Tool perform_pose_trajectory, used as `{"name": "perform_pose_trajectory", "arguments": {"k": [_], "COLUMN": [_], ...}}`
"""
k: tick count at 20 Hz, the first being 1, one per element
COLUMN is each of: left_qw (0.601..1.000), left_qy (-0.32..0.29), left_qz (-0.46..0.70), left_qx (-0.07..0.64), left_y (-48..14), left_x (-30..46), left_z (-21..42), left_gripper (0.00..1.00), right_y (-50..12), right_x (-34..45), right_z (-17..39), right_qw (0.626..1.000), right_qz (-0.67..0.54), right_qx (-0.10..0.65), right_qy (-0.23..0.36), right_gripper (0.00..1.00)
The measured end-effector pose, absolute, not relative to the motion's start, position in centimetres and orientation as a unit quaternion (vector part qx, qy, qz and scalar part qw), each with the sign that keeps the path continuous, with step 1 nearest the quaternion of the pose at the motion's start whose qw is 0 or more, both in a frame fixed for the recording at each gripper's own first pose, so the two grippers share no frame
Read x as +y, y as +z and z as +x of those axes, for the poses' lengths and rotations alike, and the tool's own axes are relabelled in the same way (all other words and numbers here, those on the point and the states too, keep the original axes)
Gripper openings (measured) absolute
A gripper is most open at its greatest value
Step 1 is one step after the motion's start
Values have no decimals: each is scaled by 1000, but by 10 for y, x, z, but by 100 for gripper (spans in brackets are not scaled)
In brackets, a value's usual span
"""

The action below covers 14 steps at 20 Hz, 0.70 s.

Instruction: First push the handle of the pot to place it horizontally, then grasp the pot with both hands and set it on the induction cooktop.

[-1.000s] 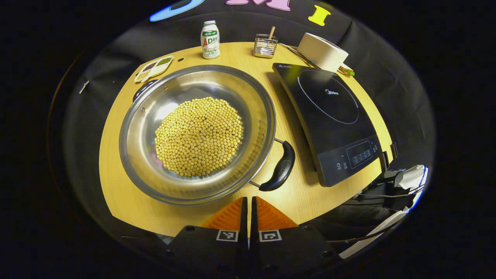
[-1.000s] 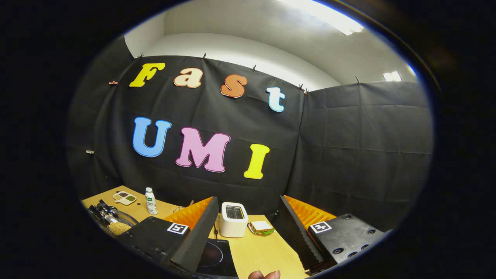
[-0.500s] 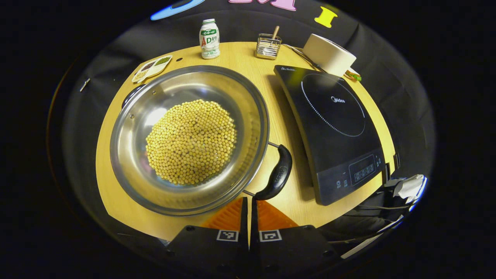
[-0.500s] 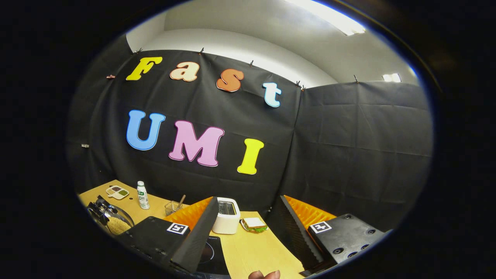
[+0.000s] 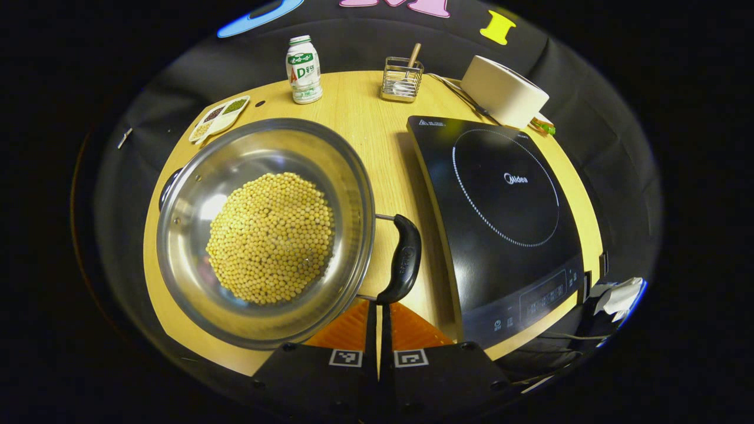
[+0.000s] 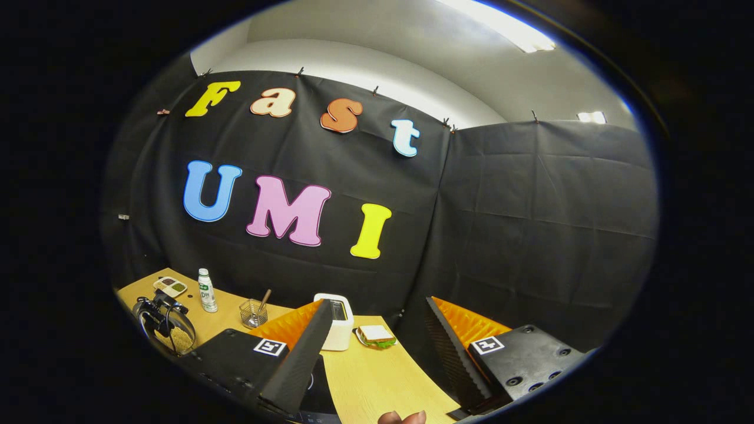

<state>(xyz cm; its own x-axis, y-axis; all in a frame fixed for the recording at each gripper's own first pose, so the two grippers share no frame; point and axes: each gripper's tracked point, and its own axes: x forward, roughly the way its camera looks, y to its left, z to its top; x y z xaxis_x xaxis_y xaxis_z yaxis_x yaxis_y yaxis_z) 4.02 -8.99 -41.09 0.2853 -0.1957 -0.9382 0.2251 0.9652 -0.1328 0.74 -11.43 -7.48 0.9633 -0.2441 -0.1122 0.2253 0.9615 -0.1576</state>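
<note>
A wide steel pot (image 5: 259,147) heaped with soybeans (image 5: 271,235) sits left of centre on the wooden table in the left gripper view. Its black side handle (image 5: 403,259) points right, toward the black induction cooktop (image 5: 500,212). The opposite handle (image 5: 168,185) peeks out at the far left. My left gripper (image 5: 377,309) is shut, tips touching the near end of the right-hand handle. My right gripper (image 6: 377,312) stands open and raised, facing the booth wall, nothing between its fingers. Far left of that view are the pot (image 6: 171,333) and a corner of the cooktop (image 6: 321,388).
Along the back of the table (image 5: 365,129) stand a small bottle (image 5: 303,69), a wire holder (image 5: 402,82), a white toaster (image 5: 503,91) and a divided snack tray (image 5: 219,116). A sandwich (image 6: 374,335) lies beside the toaster (image 6: 336,321). A person's fingertip (image 6: 400,417) shows at the bottom.
My left gripper has moved forward onto the handle's near end. The pot has turned, its handle swinging from lower right toward the right. The right gripper view has drifted slightly rightward.
</note>
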Motion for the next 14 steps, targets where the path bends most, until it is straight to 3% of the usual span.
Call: {"name": "perform_pose_trajectory", "arguments": {"k": [14], "left_qw": [805], "left_qy": [-122], "left_qz": [13], "left_qx": [581], "left_y": [-427], "left_x": [-118], "left_z": [109], "left_gripper": [6], "right_y": [-93], "right_x": [-123], "right_z": [14], "right_qw": [984], "right_qz": [-80], "right_qx": [91], "right_qy": [-128], "right_gripper": [98]}}
